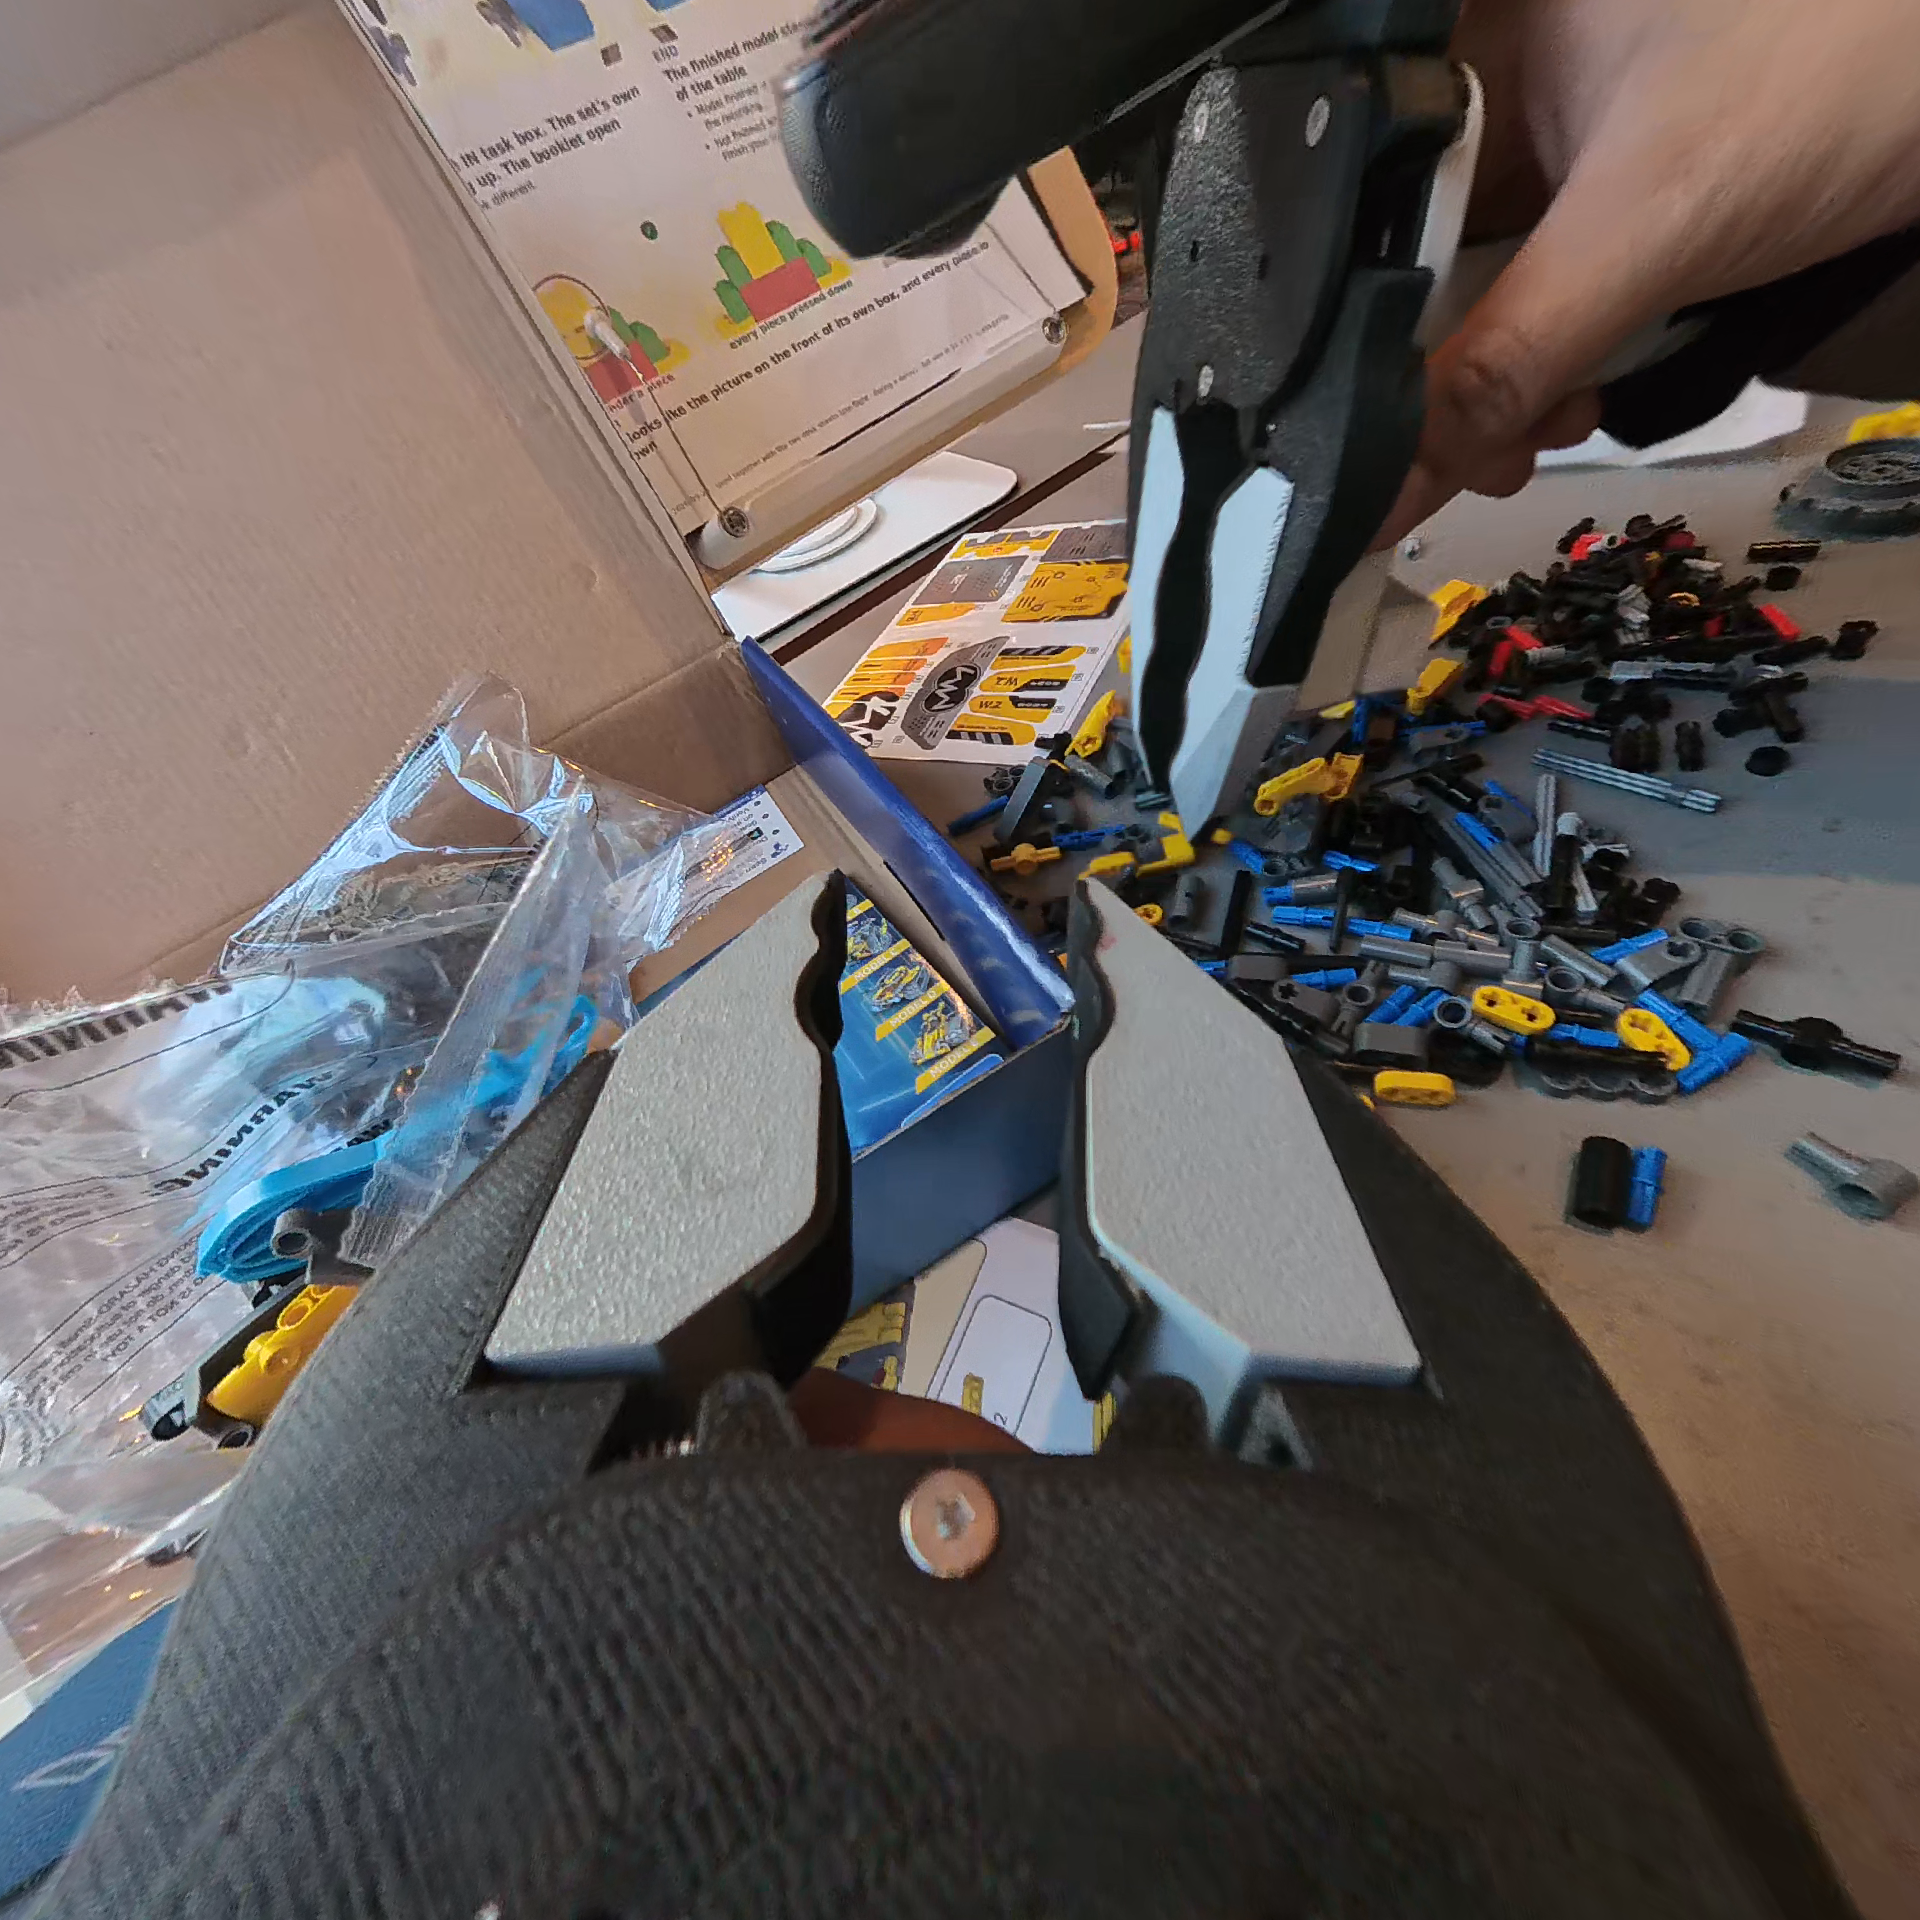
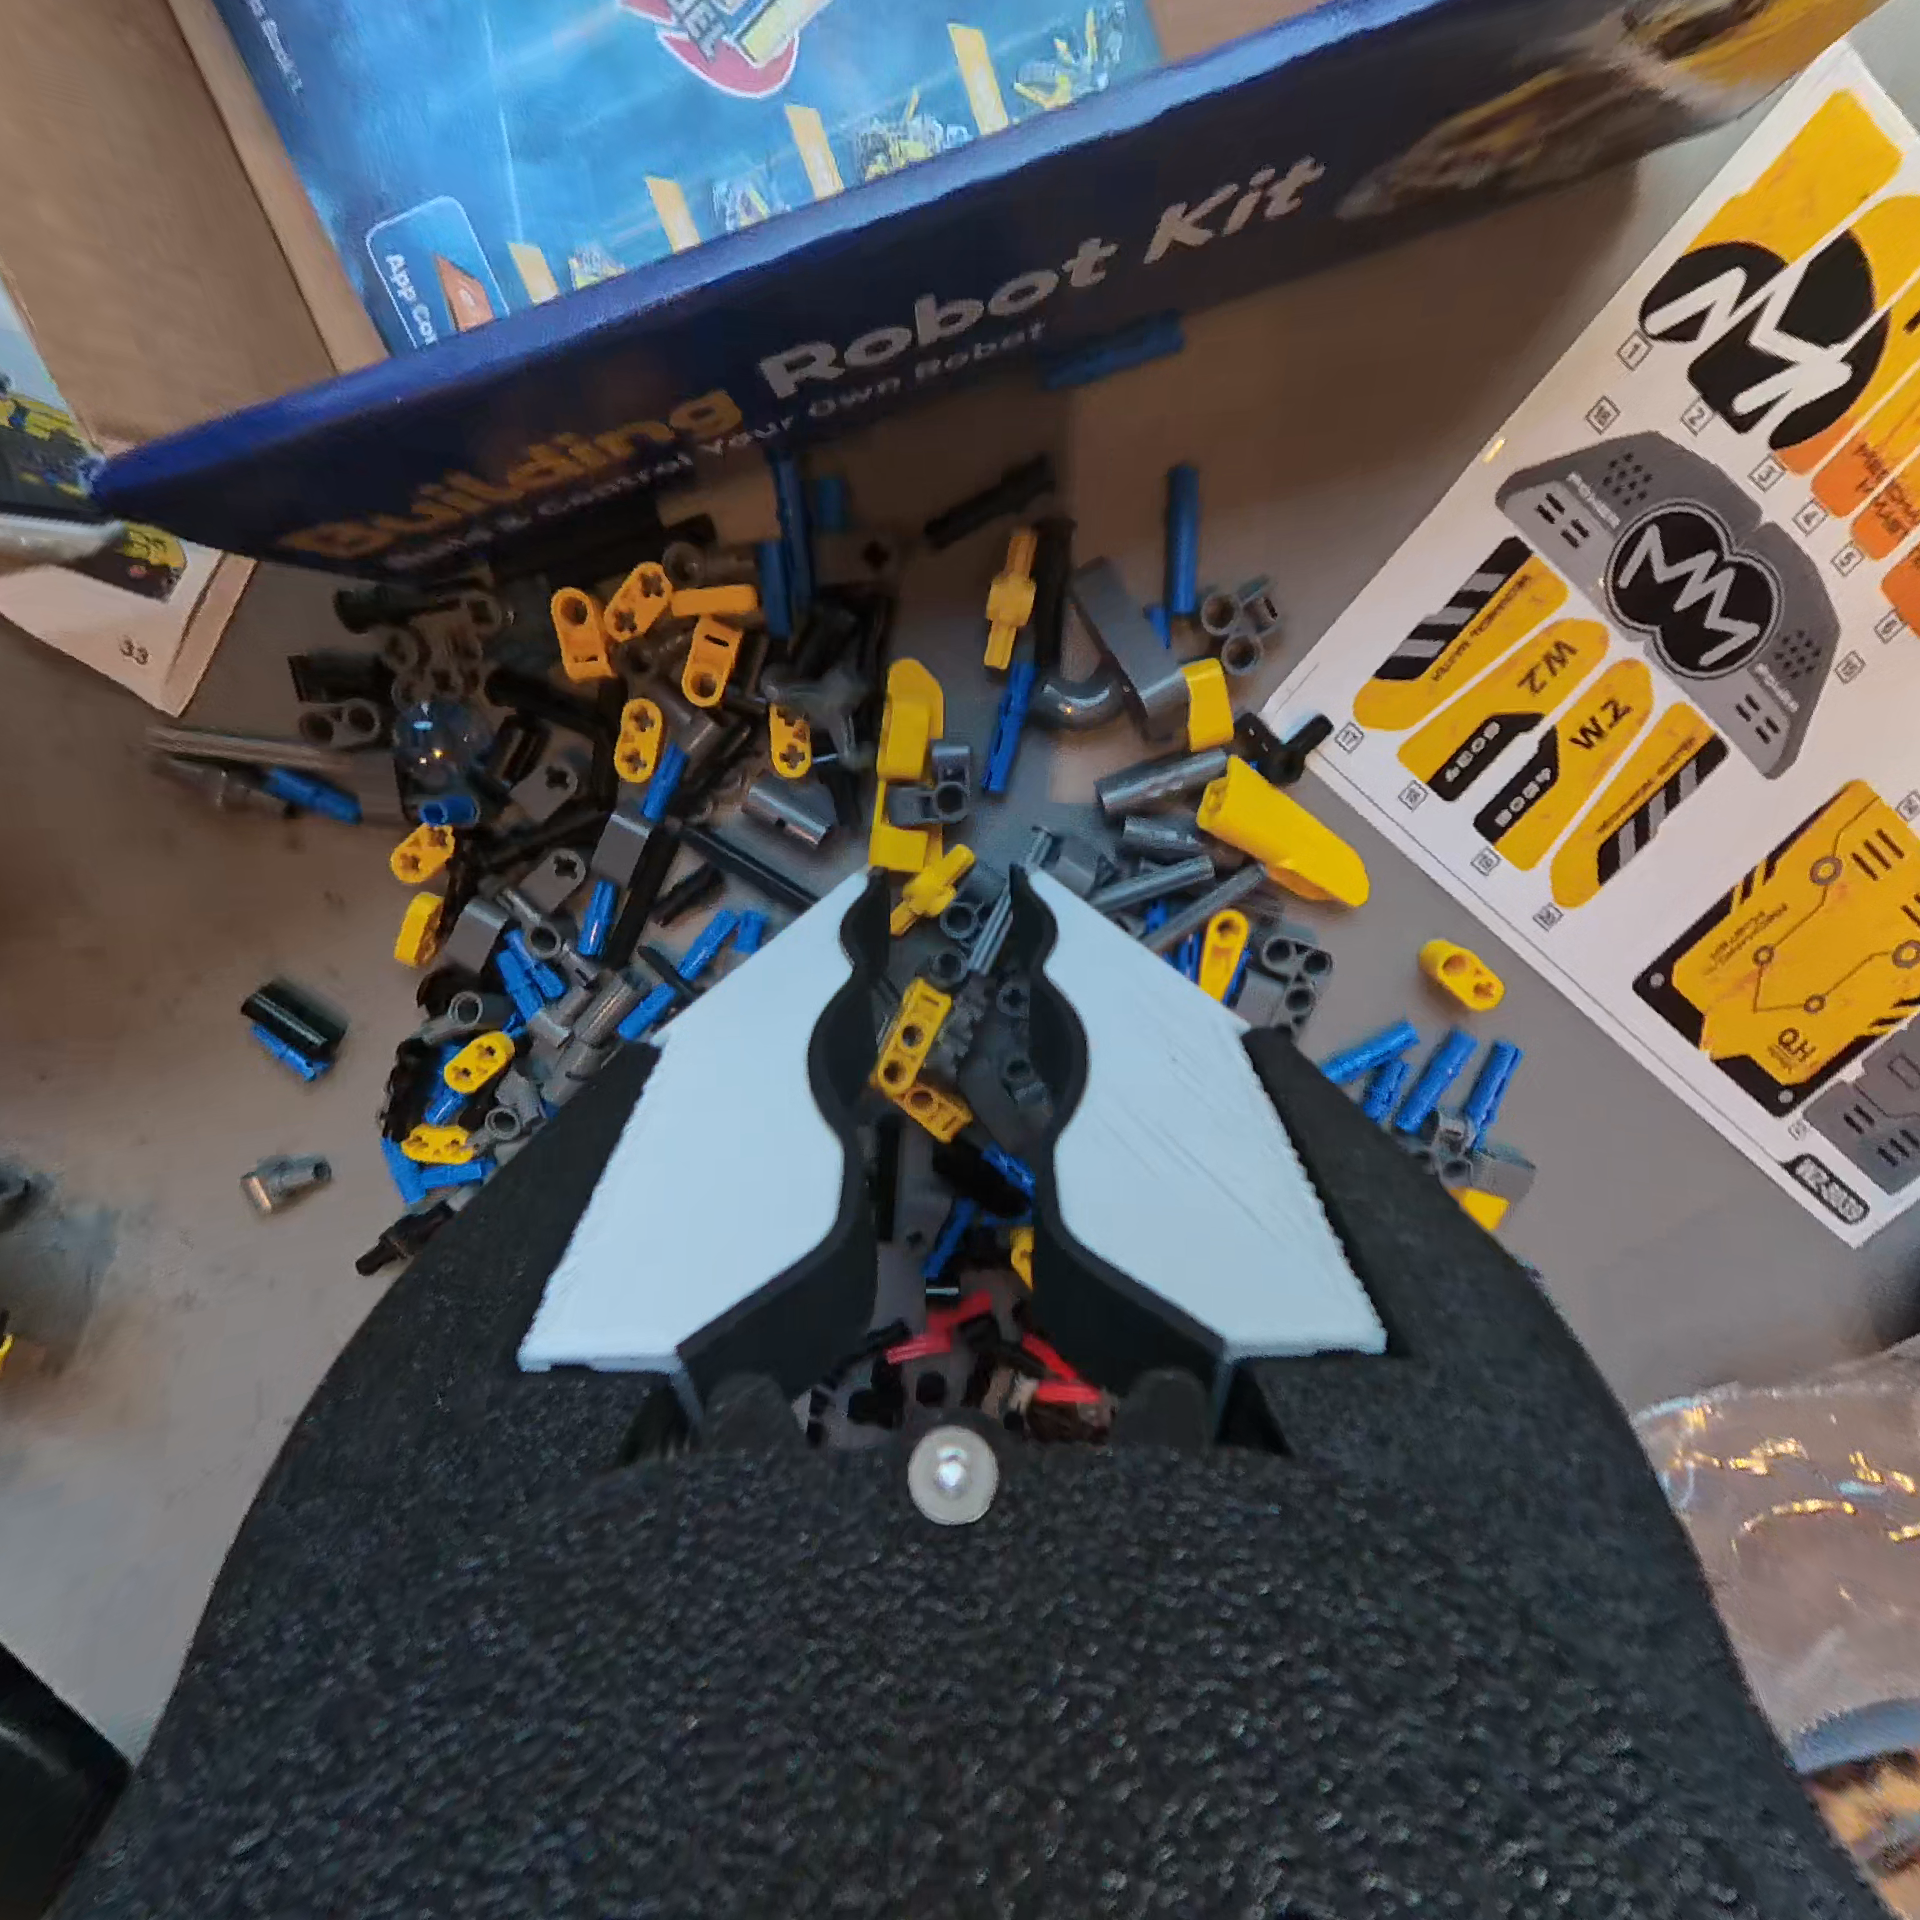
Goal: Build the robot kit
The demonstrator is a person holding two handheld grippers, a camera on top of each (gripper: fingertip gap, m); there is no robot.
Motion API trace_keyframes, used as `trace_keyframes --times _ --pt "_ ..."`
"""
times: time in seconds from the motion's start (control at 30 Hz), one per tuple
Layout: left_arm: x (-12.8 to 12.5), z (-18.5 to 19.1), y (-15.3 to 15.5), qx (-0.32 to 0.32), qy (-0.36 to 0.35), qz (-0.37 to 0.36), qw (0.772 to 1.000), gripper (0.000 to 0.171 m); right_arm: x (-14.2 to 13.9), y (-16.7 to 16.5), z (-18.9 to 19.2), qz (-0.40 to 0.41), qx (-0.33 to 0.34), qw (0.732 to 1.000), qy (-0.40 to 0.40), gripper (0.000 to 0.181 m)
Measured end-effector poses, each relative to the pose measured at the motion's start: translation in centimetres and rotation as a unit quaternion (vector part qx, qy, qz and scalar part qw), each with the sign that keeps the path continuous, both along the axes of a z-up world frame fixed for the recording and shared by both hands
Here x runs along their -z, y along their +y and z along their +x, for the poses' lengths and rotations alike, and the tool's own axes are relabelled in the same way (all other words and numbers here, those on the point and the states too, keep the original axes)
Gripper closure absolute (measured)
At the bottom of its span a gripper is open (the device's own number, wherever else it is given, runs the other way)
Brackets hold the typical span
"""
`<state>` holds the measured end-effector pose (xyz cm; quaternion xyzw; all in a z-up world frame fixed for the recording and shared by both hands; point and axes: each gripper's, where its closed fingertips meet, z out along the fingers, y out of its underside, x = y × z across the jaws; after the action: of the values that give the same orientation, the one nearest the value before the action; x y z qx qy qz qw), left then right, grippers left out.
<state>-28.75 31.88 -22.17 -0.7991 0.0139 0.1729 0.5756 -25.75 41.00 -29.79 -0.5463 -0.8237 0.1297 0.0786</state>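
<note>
Soft daylight; blurred, warped edges

Two grippers in my hands, the left and the right. Ahead of them: one blue box, one sticker sheet, one cardboard carton, one propped instruction card. Clear bags left of my left gripper, at least two. Loose building pieces under my right gripper: too many to count.
</note>
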Motion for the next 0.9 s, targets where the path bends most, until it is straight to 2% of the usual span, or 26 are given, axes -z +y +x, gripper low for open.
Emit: trace_keyframes --times 0.13,0.2,0.27,0.3,0.43,0.53,0.6,0.67,0.73,0.9 --pt "0.1 0.0 0.0 0.001 0.002 -0.002 1.000 0.131 -1.7 0.1 -0.1 -0.032 0.018 0.999 0.022 0.158" --pt "0.1 0.1 0.0 0.001 0.002 -0.003 1.000 0.131 -2.5 1.2 -1.2 -0.034 0.057 0.996 0.054 0.157" --pt "0.3 0.1 0.1 0.002 0.002 -0.006 1.000 0.131 -2.6 1.7 -2.1 -0.051 0.090 0.992 0.070 0.152" --pt "0.4 0.1 0.1 0.003 0.002 -0.008 1.000 0.131 -2.3 1.0 -2.0 -0.070 0.086 0.992 0.060 0.151" --pt "0.6 0.5 0.2 0.009 0.001 -0.013 1.000 0.131 -0.7 -2.9 -0.2 -0.088 -0.008 0.996 0.004 0.153" --pt "0.5 0.8 0.2 0.015 -0.001 -0.010 1.000 0.131 -1.1 -6.0 1.1 -0.121 -0.070 0.990 -0.018 0.151" --pt "0.4 0.9 0.2 0.016 0.003 -0.009 1.000 0.131 -1.5 -7.0 2.3 -0.115 -0.116 0.986 -0.025 0.157" --pt "0.2 0.9 0.1 0.015 0.003 -0.007 1.000 0.132 -0.7 -6.3 3.7 -0.066 -0.145 0.986 -0.048 0.163" --pt "0.3 0.9 0.1 0.016 0.002 -0.008 1.000 0.131 0.2 -4.0 4.3 0.002 -0.123 0.990 -0.074 0.162" --pt "0.3 1.0 0.2 0.016 0.006 -0.008 1.000 0.131 -0.4 -1.9 5.2 0.030 -0.090 0.992 -0.085 0.169"
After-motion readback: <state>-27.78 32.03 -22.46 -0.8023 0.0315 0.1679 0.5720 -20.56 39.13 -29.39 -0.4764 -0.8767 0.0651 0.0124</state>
